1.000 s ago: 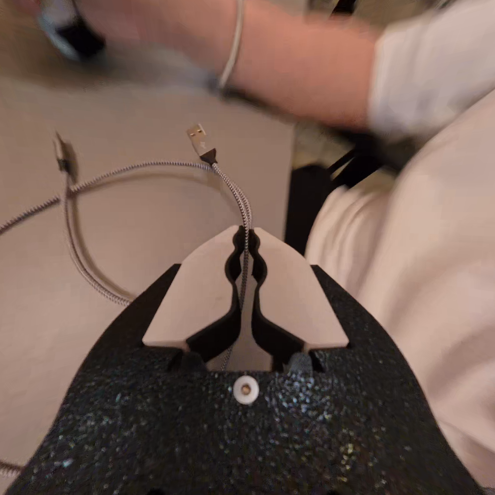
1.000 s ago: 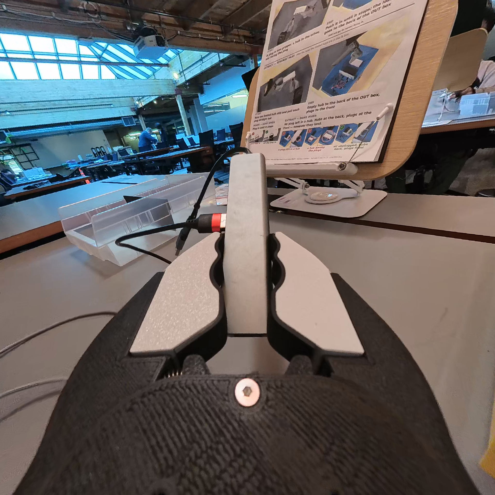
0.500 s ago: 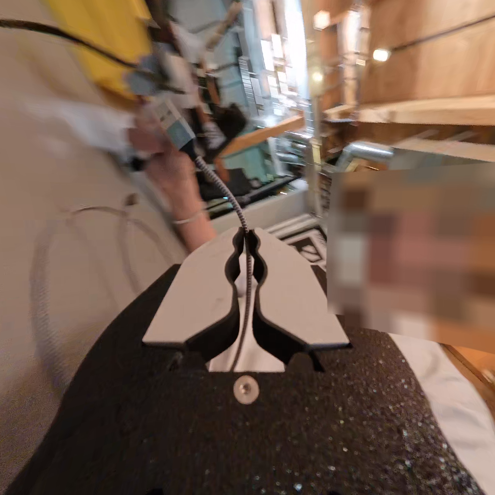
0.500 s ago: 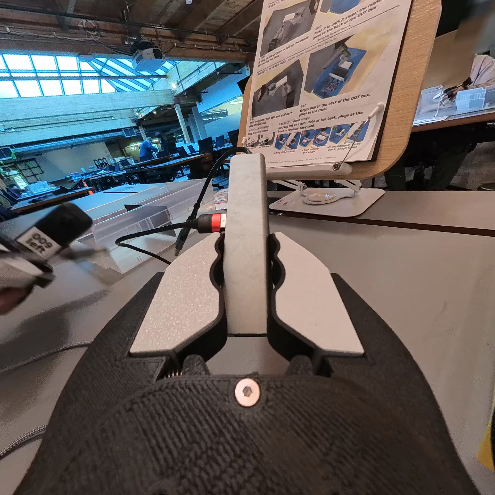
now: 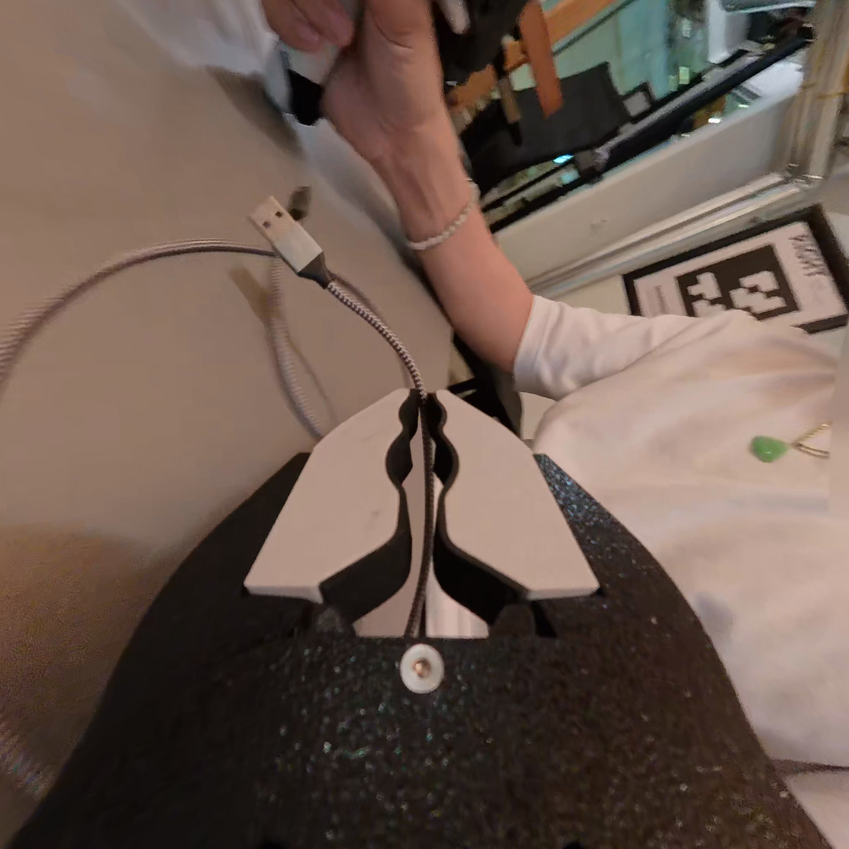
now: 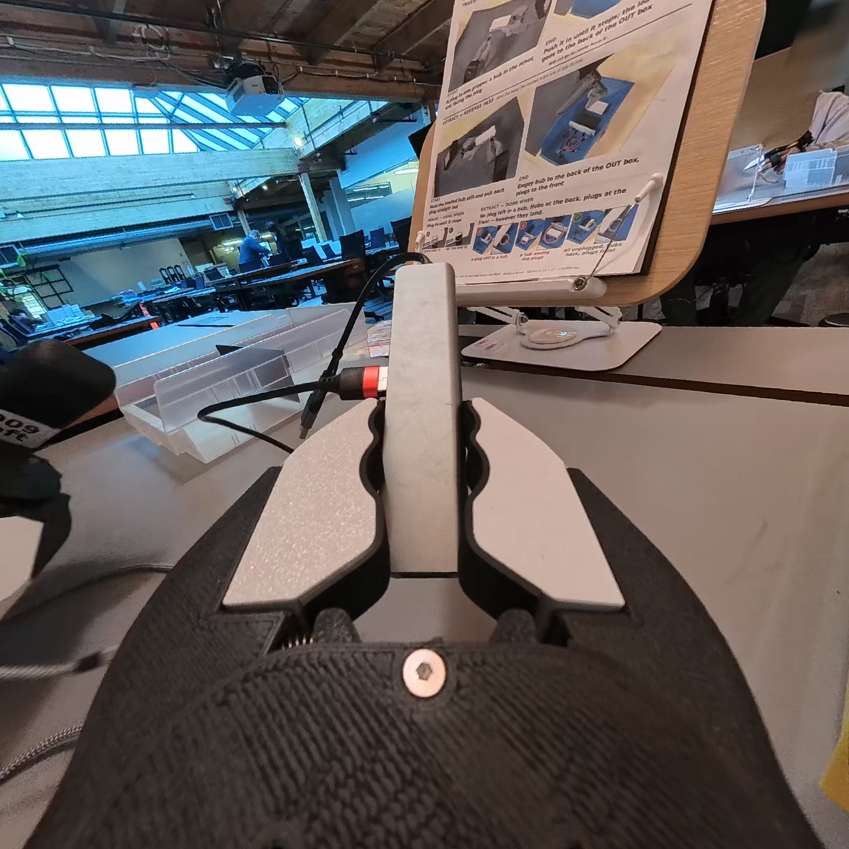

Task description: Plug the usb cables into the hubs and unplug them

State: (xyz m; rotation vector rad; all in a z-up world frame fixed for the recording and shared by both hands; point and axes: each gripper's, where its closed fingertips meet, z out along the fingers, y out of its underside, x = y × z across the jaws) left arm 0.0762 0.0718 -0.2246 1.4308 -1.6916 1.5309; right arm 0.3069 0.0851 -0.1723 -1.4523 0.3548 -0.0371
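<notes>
Swinging back down from the blur of half a second ago, the left gripper (image 5: 420, 399) is now looking over the pale surface (image 5: 115, 367) again, its fingers (image 5: 349, 500) pinching the braided cable (image 5: 367, 317) a little way behind its plug. That silver plug (image 5: 285, 234) is arching up ahead and to the left of the fingertips, bare and in no port. Further right, a person's hand (image 5: 395, 92) is gripping something white, too cropped to name.

In the right wrist view the right gripper (image 6: 420, 413) is sitting where it was, its fingers (image 6: 317, 514) clamping the grey hub (image 6: 422, 390) upright between them. One red-collared plug (image 6: 367, 383) is seated in the hub's left side, just ahead of the left fingertip, and a loose black plug (image 6: 312, 409) is dangling beside it. A clear bin (image 6: 220, 381) lies far left, an instruction stand (image 6: 574, 138) ahead right.

By my count: one hub, one plug in, and two free plugs showing. So I judge insertion only partly done, with all the unplugging left.
</notes>
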